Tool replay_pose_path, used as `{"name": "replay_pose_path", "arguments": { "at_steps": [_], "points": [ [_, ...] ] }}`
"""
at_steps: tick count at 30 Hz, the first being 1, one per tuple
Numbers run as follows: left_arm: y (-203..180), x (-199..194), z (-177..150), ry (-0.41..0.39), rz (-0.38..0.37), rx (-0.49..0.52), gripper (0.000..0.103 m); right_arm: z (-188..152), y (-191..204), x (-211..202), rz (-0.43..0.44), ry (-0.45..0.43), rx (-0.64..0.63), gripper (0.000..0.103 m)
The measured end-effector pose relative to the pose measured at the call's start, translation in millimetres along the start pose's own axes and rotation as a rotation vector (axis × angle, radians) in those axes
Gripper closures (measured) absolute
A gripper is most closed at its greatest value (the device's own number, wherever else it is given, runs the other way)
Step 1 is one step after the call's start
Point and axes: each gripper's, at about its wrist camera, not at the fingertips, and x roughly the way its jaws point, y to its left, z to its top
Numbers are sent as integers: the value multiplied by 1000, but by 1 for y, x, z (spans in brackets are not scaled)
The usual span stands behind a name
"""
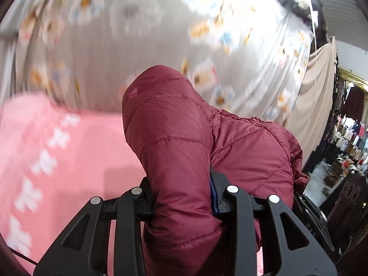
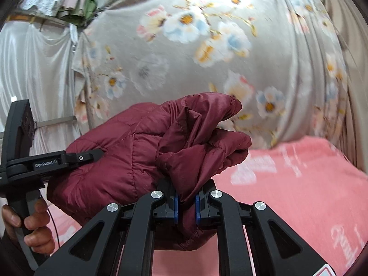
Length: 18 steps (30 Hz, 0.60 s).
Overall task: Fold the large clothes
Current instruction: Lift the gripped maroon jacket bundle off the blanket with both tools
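Note:
A maroon quilted puffer jacket (image 1: 179, 138) is held up above a pink blanket (image 1: 57, 151). My left gripper (image 1: 184, 202) is shut on a thick padded fold of the jacket, which hides most of its fingers. In the right wrist view my right gripper (image 2: 186, 204) is shut on a bunched fold of the same jacket (image 2: 147, 151), with the blue pads (image 2: 176, 204) pressing the cloth from both sides. The left gripper's body (image 2: 46, 161) shows at the left of that view, held by a hand (image 2: 34, 225) and pushed into the jacket.
A grey floral sheet (image 2: 207, 57) hangs behind the bed. The pink blanket (image 2: 299, 184) with white lettering lies below. A beige curtain (image 1: 319, 87) and cluttered dark shelves (image 1: 349, 142) stand at the right in the left wrist view. White cloth (image 2: 34, 69) hangs at left.

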Motion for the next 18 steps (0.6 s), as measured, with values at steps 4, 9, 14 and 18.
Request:
{"name": "replay_pose_path", "arguments": {
  "at_steps": [4, 9, 14, 18],
  "points": [
    [40, 3, 21, -71, 37, 35, 70, 6, 29, 45, 38, -15, -43, 92],
    [103, 32, 24, -53, 85, 32, 69, -17, 56, 108, 52, 64, -72, 92],
    [159, 76, 4, -7, 102, 22, 69, -51, 65, 167, 42, 167, -55, 92],
    [185, 105, -21, 43, 102, 1, 69, -84, 61, 193, 19, 247, -49, 92]
  ]
}}
